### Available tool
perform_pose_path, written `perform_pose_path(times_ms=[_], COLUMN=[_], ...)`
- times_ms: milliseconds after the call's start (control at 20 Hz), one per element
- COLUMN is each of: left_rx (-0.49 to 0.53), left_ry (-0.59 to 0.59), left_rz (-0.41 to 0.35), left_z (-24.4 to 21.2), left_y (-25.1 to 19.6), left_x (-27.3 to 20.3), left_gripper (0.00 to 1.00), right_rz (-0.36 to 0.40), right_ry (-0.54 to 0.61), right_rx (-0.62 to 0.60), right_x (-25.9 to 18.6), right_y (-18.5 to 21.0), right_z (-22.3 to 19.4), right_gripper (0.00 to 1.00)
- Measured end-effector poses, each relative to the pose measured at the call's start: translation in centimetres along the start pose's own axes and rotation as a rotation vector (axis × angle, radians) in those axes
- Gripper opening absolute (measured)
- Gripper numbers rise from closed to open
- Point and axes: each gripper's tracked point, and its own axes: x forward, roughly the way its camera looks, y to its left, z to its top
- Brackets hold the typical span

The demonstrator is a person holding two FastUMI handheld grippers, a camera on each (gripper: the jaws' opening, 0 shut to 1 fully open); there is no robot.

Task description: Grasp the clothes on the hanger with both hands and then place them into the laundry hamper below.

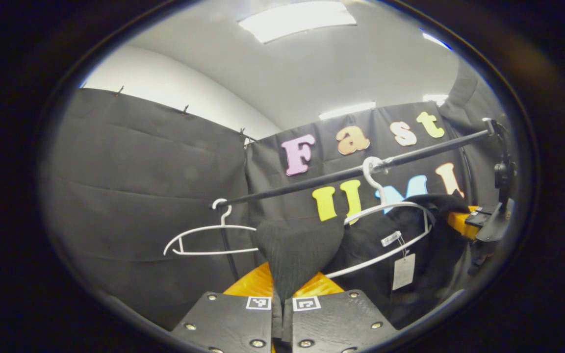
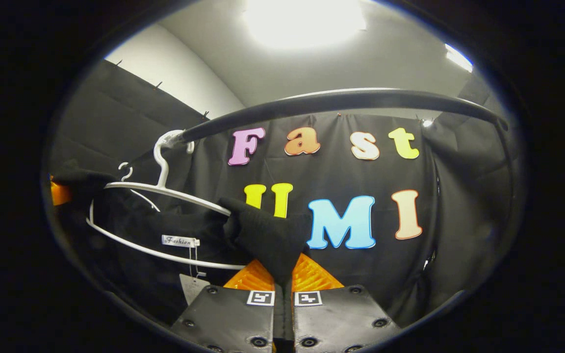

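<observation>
A black garment hangs on a white hanger from the black rail. My left gripper is shut on one shoulder of the garment, a fold of black cloth bunched between its fingers. In the right gripper view the same garment sits on the white hanger, and my right gripper is shut on the other shoulder's cloth. The right gripper also appears at the right edge of the left gripper view, holding the garment's far end. A white tag dangles from the collar.
A second, bare white hanger hangs on the rail to the left of the garment. The rail arches overhead in the right gripper view. Black cloth walls close in behind and on both sides.
</observation>
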Motion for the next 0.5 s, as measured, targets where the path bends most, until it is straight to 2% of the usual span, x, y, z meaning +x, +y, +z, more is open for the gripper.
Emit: perform_pose_path(times_ms=[250,500], left_rx=[0.045,0.086], left_ry=[-0.007,-0.028], left_rz=[-0.007,-0.017], left_z=[1.7,2.3], left_y=[2.5,5.1], left_x=[1.4,4.1], left_gripper=[0.00,0.01], right_rz=[-0.068,-0.096], right_ry=[-0.055,-0.060], right_rx=[-0.044,-0.044], right_x=[1.4,2.6], right_y=[-2.6,-3.5], right_z=[1.0,0.4], right_gripper=[0.01,0.01])
